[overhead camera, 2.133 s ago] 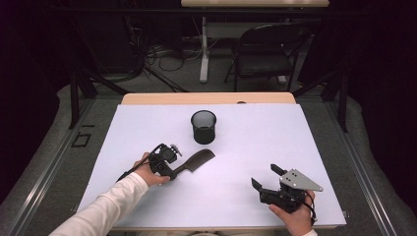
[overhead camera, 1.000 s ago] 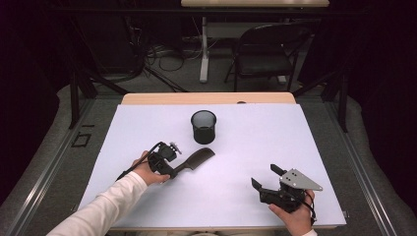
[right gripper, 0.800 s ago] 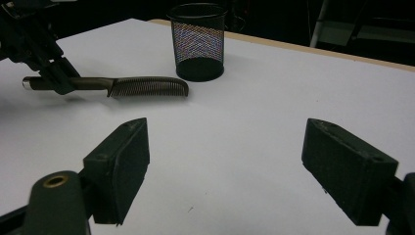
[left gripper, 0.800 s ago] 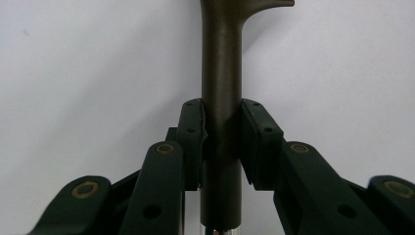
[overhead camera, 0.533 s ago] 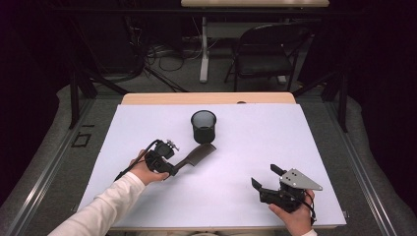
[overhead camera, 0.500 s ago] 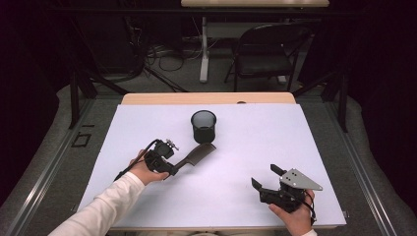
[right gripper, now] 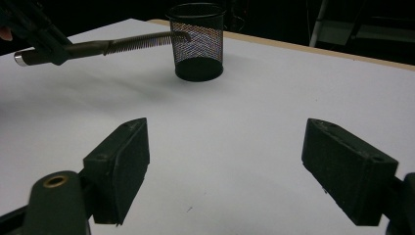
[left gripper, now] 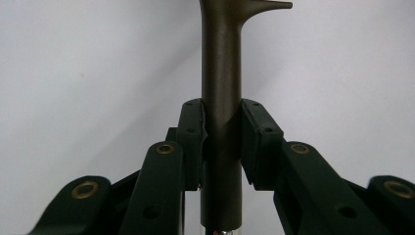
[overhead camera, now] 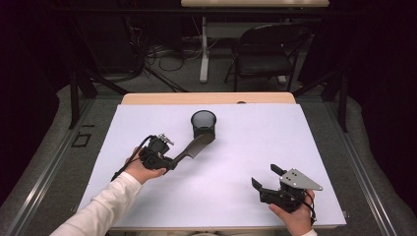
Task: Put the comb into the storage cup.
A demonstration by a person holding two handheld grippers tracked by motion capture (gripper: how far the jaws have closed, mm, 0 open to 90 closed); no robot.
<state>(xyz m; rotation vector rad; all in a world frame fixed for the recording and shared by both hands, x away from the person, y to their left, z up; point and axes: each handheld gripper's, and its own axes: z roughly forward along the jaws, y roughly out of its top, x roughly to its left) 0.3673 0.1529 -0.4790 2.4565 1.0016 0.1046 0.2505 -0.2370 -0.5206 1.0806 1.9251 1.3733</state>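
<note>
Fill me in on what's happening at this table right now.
A person works at a white-covered table with a gripper in each hand. The left gripper is clamped on the handle of a dark slotted spatula, holding it off the table with the blade end right by the rim of a black mesh cup. The spatula is not in the cup yet. The right gripper sits near the table's front right, jaws wide apart with nothing between them.

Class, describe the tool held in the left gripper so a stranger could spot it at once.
On the white table, look just in front of the black mesh cup. The left gripper clamps the handle of a dark slotted spatula, lifted toward the cup's rim: the one long, flat-bladed thing there.
</note>
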